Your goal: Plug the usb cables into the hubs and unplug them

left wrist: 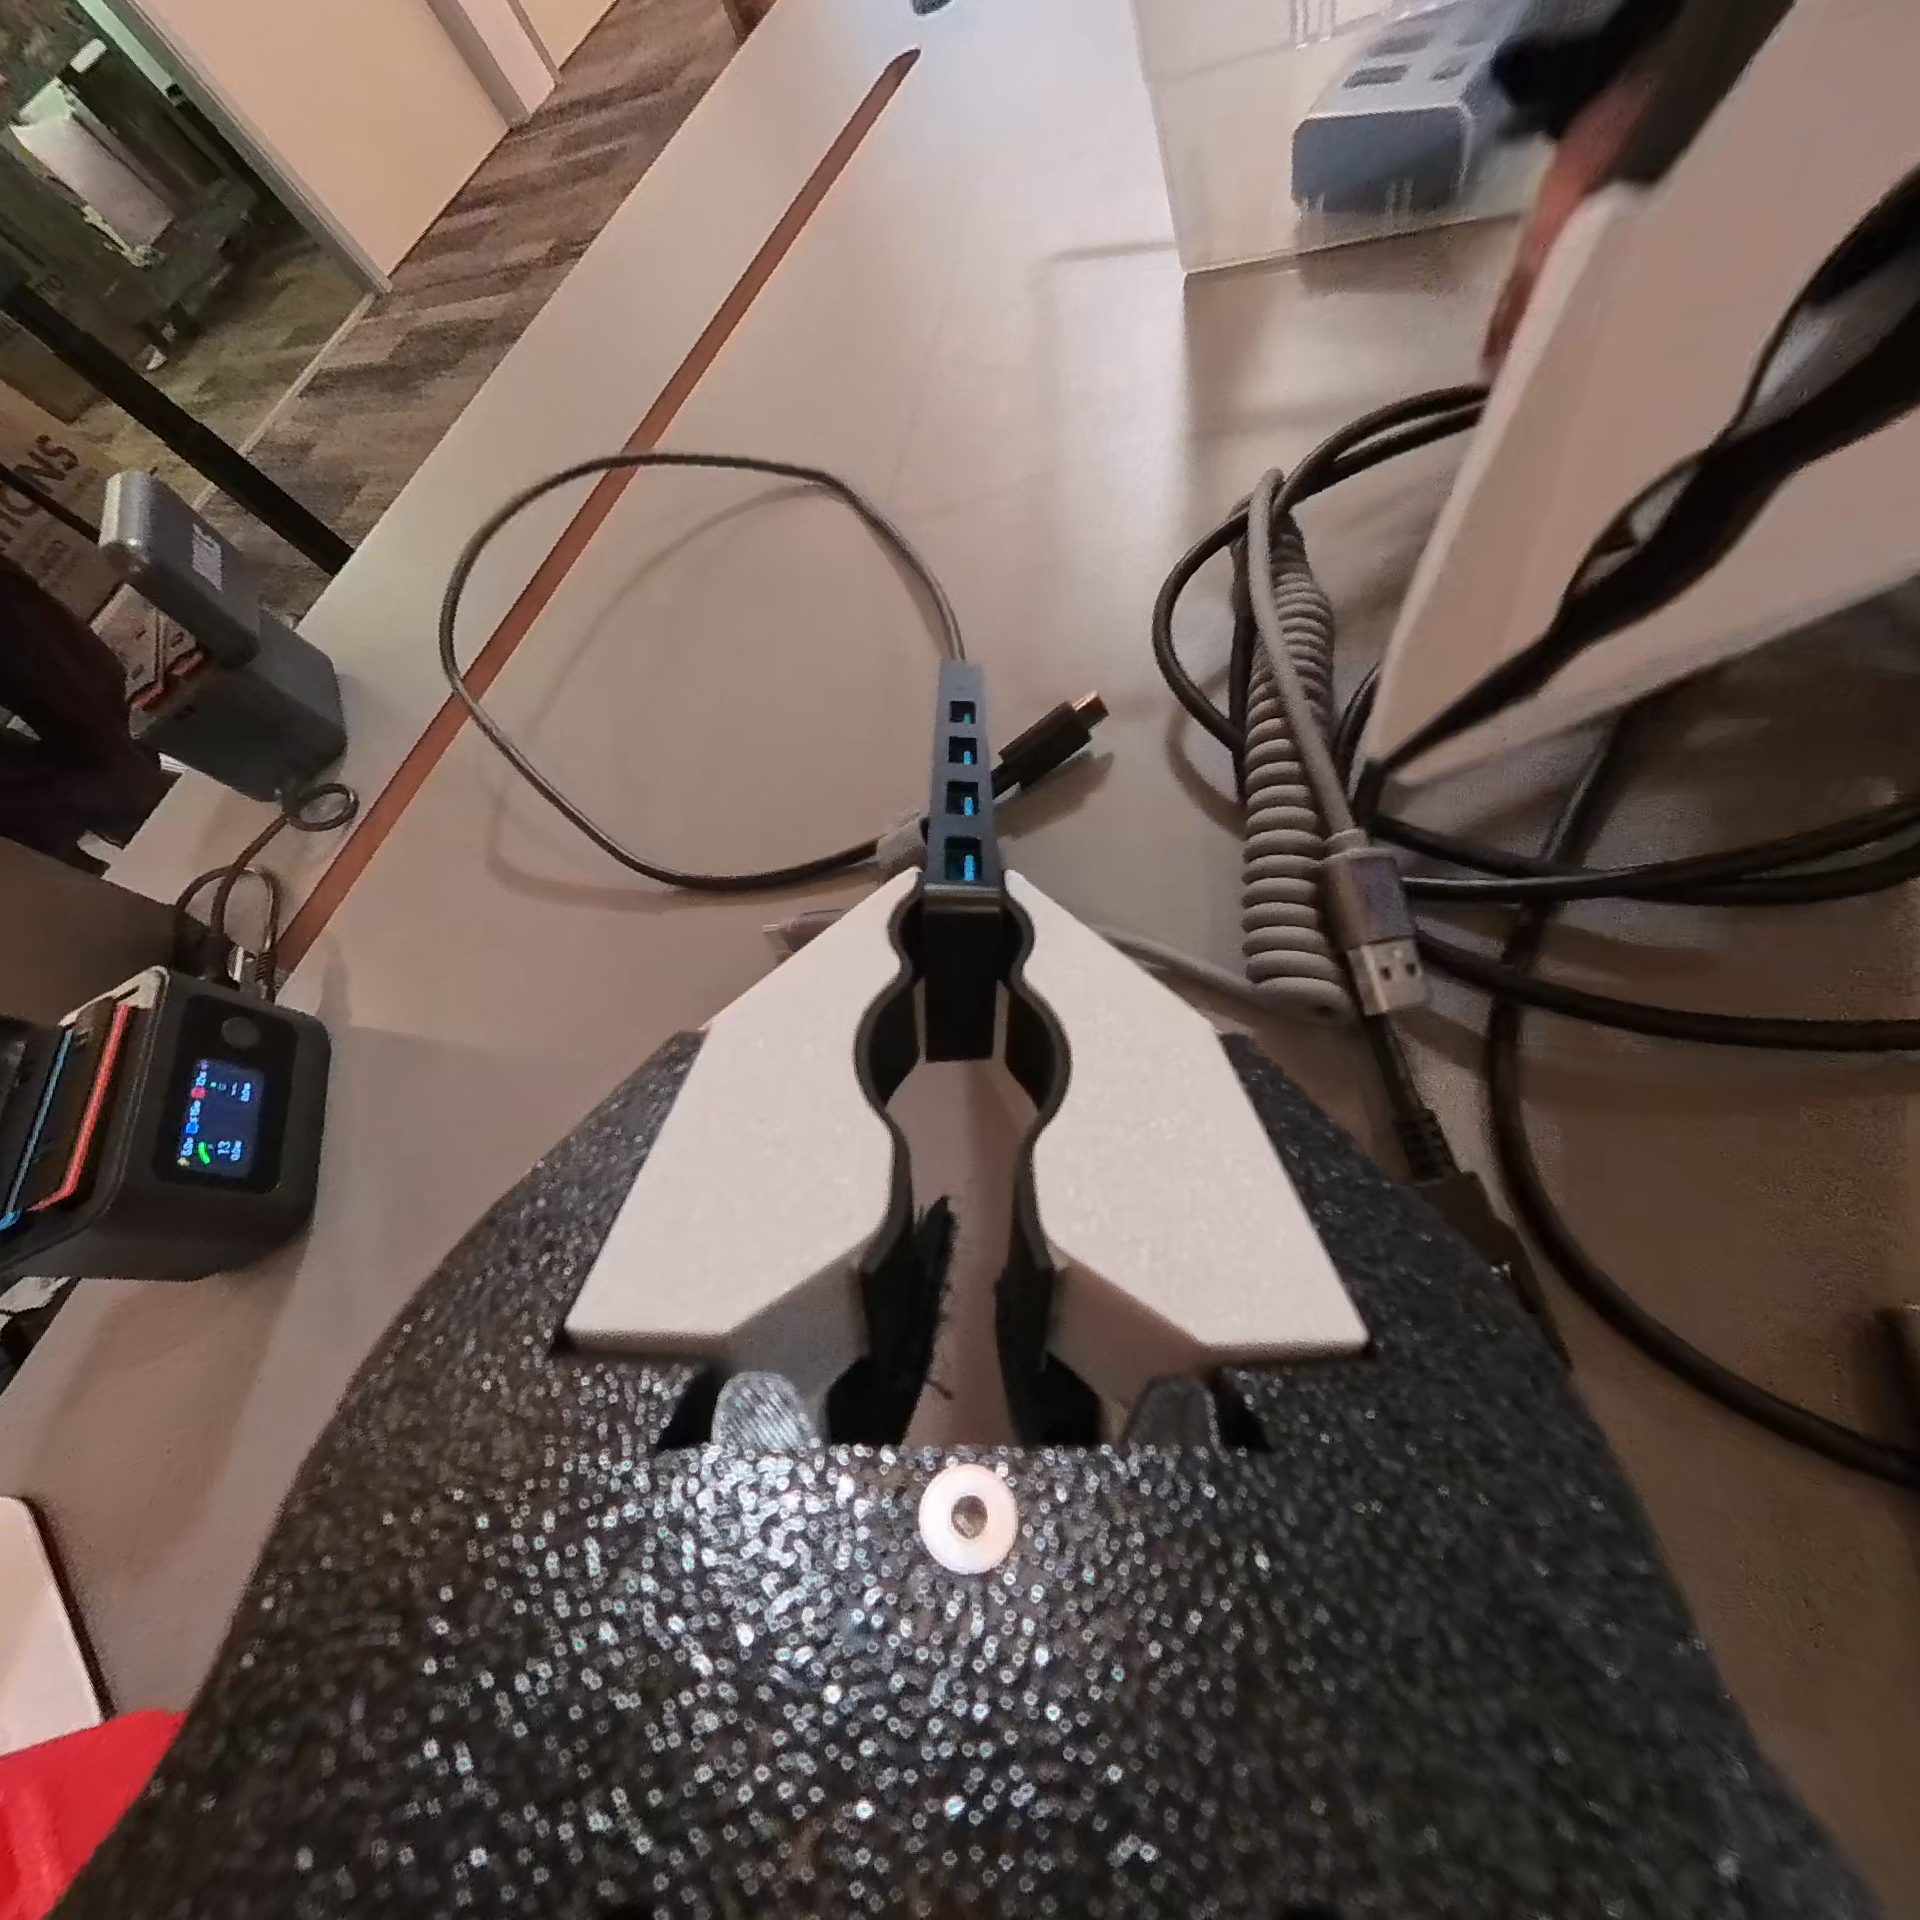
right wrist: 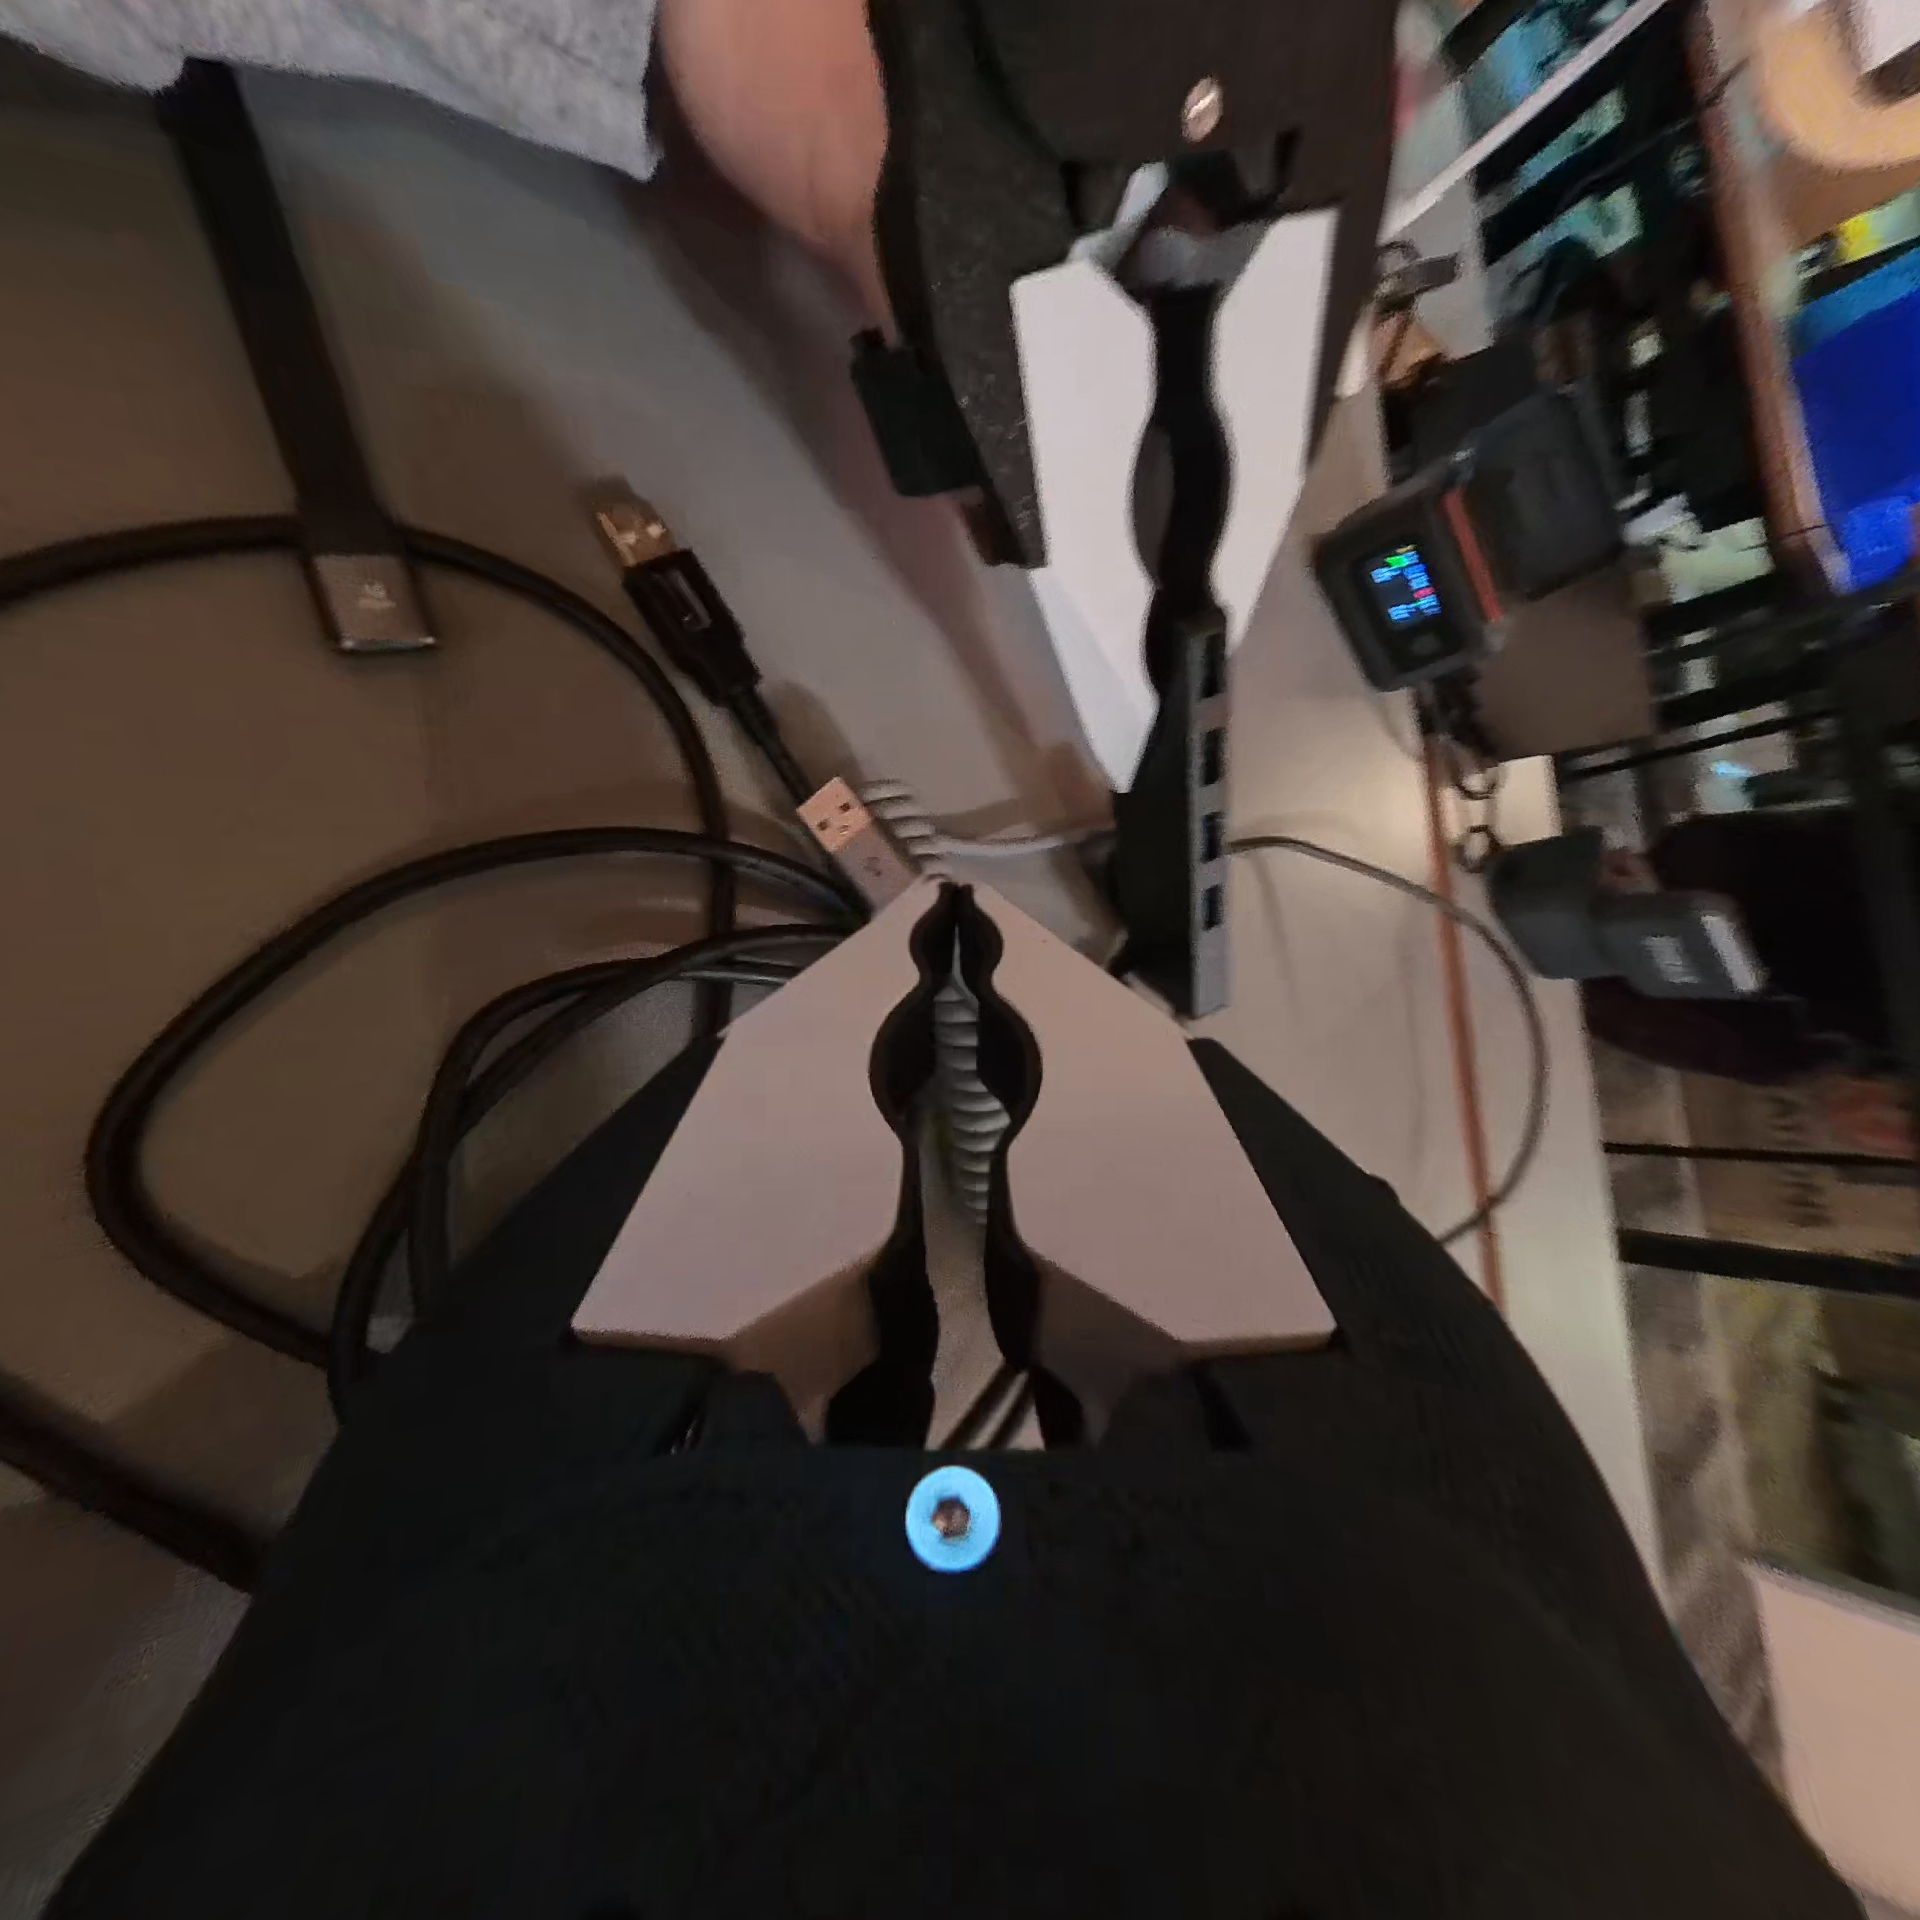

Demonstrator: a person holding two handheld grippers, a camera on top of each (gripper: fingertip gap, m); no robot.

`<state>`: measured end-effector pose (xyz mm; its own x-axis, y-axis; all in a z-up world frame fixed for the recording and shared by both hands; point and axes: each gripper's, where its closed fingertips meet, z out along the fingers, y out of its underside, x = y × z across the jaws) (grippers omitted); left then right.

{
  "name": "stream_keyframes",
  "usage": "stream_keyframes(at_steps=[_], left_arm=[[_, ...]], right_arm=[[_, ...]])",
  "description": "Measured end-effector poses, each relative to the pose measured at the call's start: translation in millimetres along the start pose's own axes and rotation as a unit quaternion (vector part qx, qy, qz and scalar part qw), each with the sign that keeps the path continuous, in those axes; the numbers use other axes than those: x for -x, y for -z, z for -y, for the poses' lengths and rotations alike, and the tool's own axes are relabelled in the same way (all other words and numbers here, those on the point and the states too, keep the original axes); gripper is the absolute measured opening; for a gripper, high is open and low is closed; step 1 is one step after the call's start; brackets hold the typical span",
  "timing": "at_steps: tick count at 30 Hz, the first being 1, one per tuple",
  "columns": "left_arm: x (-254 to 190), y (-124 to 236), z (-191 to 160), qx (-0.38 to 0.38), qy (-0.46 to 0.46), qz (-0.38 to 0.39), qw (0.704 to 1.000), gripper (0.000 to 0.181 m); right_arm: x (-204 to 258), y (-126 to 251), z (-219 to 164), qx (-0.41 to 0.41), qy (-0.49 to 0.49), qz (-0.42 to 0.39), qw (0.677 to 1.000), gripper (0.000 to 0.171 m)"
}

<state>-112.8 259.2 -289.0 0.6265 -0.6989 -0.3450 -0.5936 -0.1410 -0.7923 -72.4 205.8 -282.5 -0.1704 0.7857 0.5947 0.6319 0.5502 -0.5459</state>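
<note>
Left gripper (left wrist: 961, 914): I have it clamped on the near end of the slim dark four-port USB hub (left wrist: 964, 800).
Hub: lifted off the beige table (left wrist: 831, 364), ports up, thin cord looping left.
Right gripper (right wrist: 951, 914): tips pinched together; whether they grip the grey coiled cable (right wrist: 961, 1091) I can't tell.
Room: bare table beyond hub; black cable tangle (left wrist: 1558, 883) right of hub.
Edge: table seam left of hub.
</note>
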Motion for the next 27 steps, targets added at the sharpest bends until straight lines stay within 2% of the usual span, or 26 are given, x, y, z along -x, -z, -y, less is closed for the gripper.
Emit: stream_keyframes(at_steps=[1, 5, 9, 12, 16, 18, 19, 20, 23, 24, 25, 27], left_arm=[[-2, 0, 1, -0.002, -0.001, -0.006, 1.000, 0.009], [-5, -1, 1, -0.001, -0.006, -0.010, 1.000, 0.009], [-5, 0, 1, 0.001, -0.012, -0.009, 1.000, 0.009], [-5, 0, 1, 0.002, -0.015, -0.008, 1.000, 0.009], [-5, 0, 1, 0.000, -0.013, -0.009, 1.000, 0.009], [-5, 0, 1, 0.000, -0.013, -0.010, 1.000, 0.009], [-5, 0, 1, 0.000, -0.013, -0.010, 1.000, 0.009], [-5, 0, 1, 0.000, -0.013, -0.010, 1.000, 0.009], [-5, 0, 1, 0.000, -0.015, -0.011, 1.000, 0.009], [-5, 0, 1, 0.000, -0.014, -0.012, 1.000, 0.009], [-5, 0, 1, 0.000, -0.014, -0.011, 1.000, 0.009], [-6, 0, 1, 0.000, -0.016, -0.011, 1.000, 0.009]], right_arm=[[-5, 5, 3, -0.004, 0.005, -0.014, 1.000, 0.000], [-4, 7, -3, 0.033, -0.008, 0.022, 0.999, 0.000], [-3, -6, -18, 0.048, -0.153, 0.082, 0.984, 0.006], [7, -4, -21, 0.055, -0.336, 0.170, 0.925, 0.017], [7, -3, -21, 0.027, -0.526, 0.196, 0.827, 0.014], [12, 2, -15, 0.001, -0.578, 0.224, 0.785, 0.020], [13, 5, -14, -0.007, -0.586, 0.228, 0.778, 0.020], [12, 5, -14, -0.018, -0.576, 0.218, 0.787, 0.023], [9, 6, -22, -0.011, -0.491, 0.167, 0.855, 0.022], [9, 7, -27, 0.005, -0.484, 0.158, 0.861, 0.019], [10, 9, -29, 0.014, -0.503, 0.162, 0.849, 0.018], [8, 11, -25, -0.007, -0.597, 0.192, 0.779, 0.015]])
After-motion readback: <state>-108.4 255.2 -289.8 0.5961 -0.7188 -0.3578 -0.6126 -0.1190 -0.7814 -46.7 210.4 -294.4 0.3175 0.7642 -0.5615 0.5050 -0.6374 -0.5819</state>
